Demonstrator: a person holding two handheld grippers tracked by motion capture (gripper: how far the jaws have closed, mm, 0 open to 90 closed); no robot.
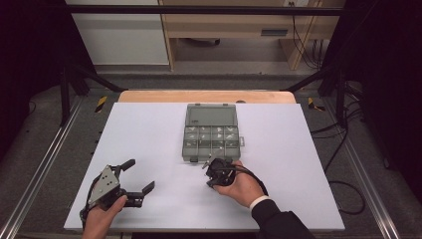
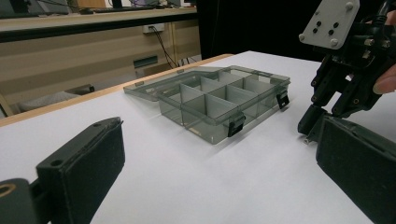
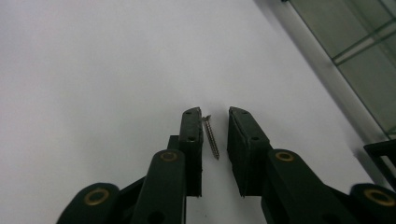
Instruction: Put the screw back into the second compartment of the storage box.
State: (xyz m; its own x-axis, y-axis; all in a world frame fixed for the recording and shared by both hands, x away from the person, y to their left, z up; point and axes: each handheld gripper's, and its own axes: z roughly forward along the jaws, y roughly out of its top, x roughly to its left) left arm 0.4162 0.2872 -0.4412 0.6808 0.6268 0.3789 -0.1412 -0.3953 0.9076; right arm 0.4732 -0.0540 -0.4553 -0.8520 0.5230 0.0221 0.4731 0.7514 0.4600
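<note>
Presently the step in hand is picking one screw (image 3: 211, 137) off the white table (image 1: 149, 129). It lies flat between the jaws of the right gripper (image 3: 215, 116), which stand narrow and not yet shut on it, the screw close against the left jaw. It sits at about 6 o'clock from the compartment box (image 1: 210, 132), just off its front edge. Next move, by my judgement: close squarely, then lift. Left gripper (image 1: 134, 175) rests at 8 o'clock, jaws wide, holding nothing. Count: one screw, one box, eight small compartments, two latches.
</note>
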